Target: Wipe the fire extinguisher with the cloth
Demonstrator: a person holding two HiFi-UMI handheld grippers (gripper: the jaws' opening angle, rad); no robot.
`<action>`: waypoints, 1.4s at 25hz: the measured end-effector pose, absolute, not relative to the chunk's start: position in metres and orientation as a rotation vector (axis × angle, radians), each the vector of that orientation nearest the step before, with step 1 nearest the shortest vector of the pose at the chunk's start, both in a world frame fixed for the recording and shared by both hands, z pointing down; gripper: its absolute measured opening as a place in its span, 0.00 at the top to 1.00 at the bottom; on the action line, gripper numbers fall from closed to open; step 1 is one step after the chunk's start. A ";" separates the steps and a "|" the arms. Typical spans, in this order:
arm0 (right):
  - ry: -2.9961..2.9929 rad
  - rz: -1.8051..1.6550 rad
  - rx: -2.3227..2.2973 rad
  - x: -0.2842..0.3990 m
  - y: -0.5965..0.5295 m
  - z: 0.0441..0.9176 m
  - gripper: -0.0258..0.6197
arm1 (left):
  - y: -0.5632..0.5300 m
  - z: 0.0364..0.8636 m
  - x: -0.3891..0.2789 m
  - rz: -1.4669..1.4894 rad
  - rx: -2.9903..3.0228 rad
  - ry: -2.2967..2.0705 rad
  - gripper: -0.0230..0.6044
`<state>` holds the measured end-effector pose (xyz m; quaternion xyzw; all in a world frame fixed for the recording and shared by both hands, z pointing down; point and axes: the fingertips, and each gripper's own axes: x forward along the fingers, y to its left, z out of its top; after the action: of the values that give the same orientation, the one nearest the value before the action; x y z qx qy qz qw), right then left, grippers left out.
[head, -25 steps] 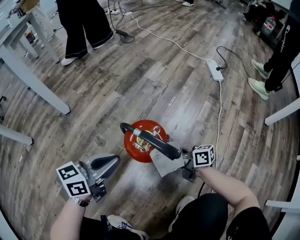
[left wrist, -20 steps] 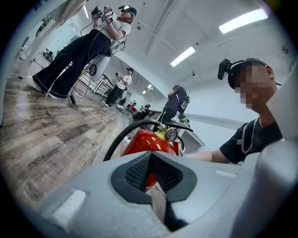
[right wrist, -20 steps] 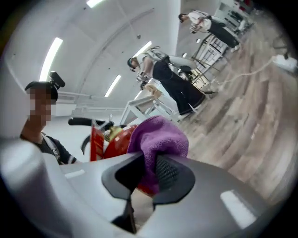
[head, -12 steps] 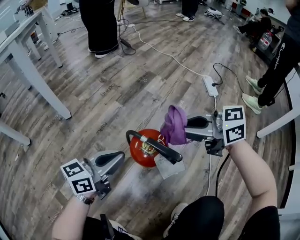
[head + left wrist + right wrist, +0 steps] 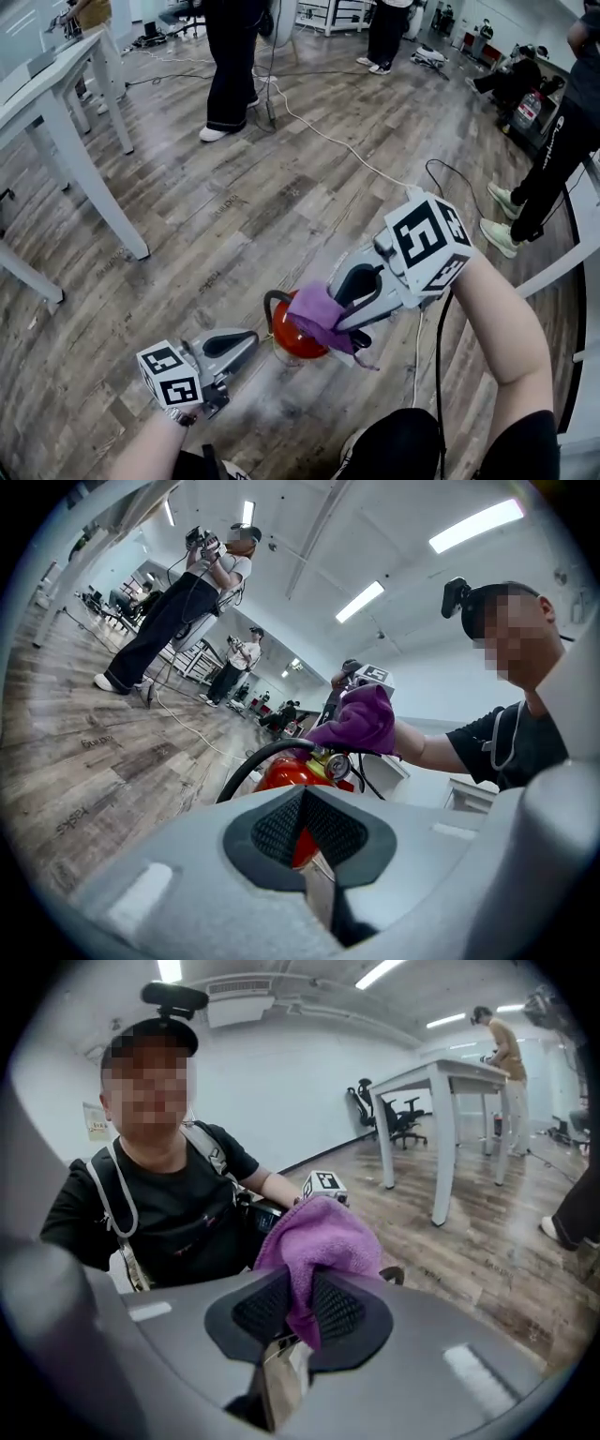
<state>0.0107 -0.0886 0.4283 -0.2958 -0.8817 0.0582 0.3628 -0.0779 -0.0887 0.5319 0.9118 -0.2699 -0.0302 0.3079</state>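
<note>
Right tongs (image 5: 333,317) pinch the crumpled purple cloth (image 5: 309,309) just above the red steel fire extinguisher (image 5: 300,343); left tongs (image 5: 251,339) sit closed, empty, beside it; press cloth flat, stroke downward.

The left hand-held gripper (image 5: 242,343) sits low, just left of the fire extinguisher (image 5: 298,339), pointing almost level, its jaws together with nothing between them. The right hand-held gripper (image 5: 342,305), on a bare right forearm (image 5: 502,337), tilts down above the fire extinguisher, jaws clamped on a purple cloth (image 5: 317,317)
</note>
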 end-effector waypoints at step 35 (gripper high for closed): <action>-2.155 0.153 -0.771 0.066 -0.046 0.418 0.87 | -0.108 0.548 -0.087 -0.098 2.363 -0.751 0.96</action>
<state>0.0657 -0.0456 0.4176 -0.3064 -0.8563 0.0606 0.4113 -0.0874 -0.1076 0.5482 0.9008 -0.2865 -0.0375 0.3243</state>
